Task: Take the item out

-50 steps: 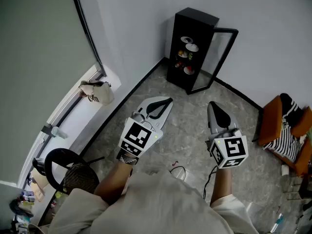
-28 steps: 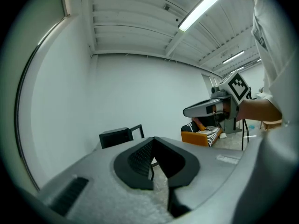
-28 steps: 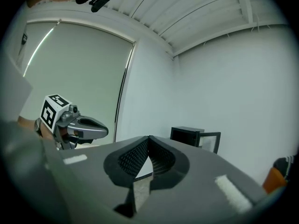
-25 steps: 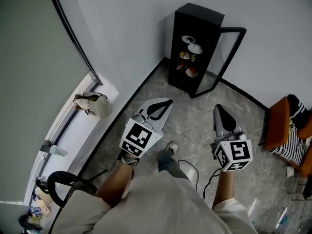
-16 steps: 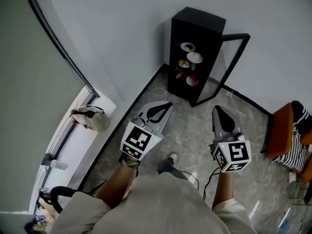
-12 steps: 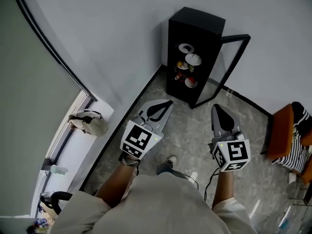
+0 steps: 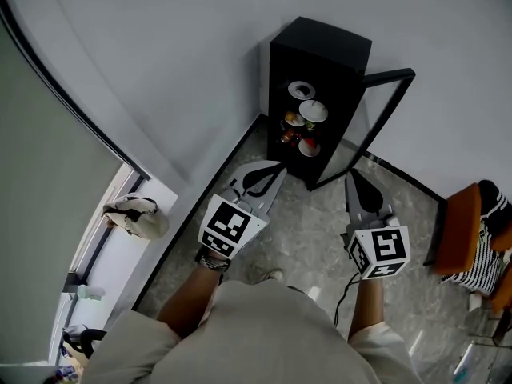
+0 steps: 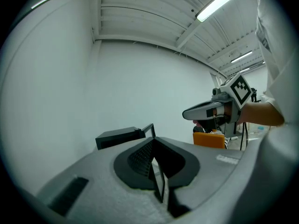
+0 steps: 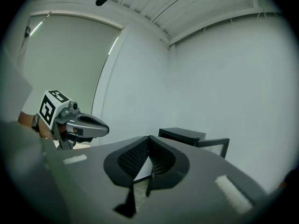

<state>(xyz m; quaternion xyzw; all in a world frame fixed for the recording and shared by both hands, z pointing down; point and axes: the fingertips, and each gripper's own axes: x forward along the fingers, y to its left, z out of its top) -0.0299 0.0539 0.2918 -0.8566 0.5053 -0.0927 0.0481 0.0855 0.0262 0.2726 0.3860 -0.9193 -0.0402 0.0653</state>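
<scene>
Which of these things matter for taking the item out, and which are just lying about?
For the job: black cabinet, open glass door, items on its shelves, left claw, right claw (both shut, empty).
Lying about: bag on the sill, orange chair, striped cloth.

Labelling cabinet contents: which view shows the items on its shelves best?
Head view: the open cabinet shows its bowls on the shelves. Both gripper views catch only its black top and door frame, no contents.

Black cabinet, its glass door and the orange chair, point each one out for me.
black cabinet (image 7: 320,45): head view, on its top panel.
glass door (image 7: 360,126): head view, on the open pane.
orange chair (image 7: 452,230): head view, on its orange side.
</scene>
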